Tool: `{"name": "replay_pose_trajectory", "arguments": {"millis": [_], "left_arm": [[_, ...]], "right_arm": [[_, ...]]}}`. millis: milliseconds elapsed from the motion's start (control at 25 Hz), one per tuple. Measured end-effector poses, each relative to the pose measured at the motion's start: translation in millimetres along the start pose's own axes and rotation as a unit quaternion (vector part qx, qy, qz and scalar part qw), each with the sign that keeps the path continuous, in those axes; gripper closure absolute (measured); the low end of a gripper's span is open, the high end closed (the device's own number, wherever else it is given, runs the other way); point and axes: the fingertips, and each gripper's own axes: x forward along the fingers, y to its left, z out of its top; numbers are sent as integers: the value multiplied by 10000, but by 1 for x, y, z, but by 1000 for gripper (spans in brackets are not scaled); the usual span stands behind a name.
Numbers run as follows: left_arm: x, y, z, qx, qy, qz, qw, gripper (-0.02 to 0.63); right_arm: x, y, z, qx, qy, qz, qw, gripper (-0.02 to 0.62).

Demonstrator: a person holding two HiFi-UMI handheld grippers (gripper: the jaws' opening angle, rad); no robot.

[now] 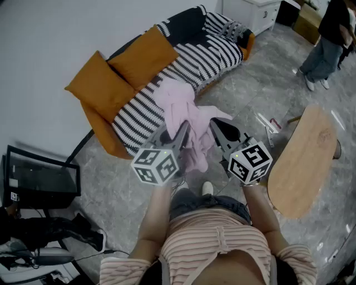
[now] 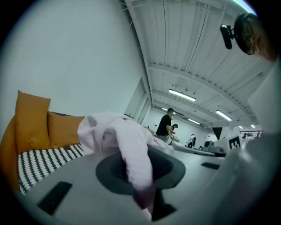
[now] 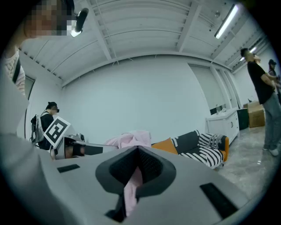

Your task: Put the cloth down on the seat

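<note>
A pale pink cloth (image 1: 186, 119) hangs in the air between both grippers, above the front edge of the striped sofa seat (image 1: 167, 83). My left gripper (image 1: 179, 132) is shut on one part of it; the cloth (image 2: 131, 154) drapes over and down between its jaws. My right gripper (image 1: 218, 129) is shut on another part, and a strip of the cloth (image 3: 131, 189) is pinched in its jaws. The cloth bunches upward between the two grippers and trails down toward the floor.
Two orange cushions (image 1: 119, 69) lean on the sofa's left end. A wooden oval table (image 1: 305, 158) stands to my right. A monitor (image 1: 39, 178) and cables lie on the floor at the left. A person (image 1: 328, 39) stands at the far right by a white cabinet (image 1: 253, 11).
</note>
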Motion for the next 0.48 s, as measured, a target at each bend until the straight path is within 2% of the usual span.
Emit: {"name": "replay_pose_trajectory", "arguments": {"millis": [200, 320, 480], "left_arm": [[-10, -3, -3, -182, 27, 50, 9998, 526], [-9, 0, 6, -185, -3, 47, 9998, 526], [-6, -2, -4, -161, -21, 95, 9998, 526]], "right_arm": [[-6, 8, 1, 24, 67, 21, 10000, 588], [0, 9, 8, -5, 41, 35, 10000, 588], [-6, 4, -1, 27, 52, 62, 10000, 588]]}}
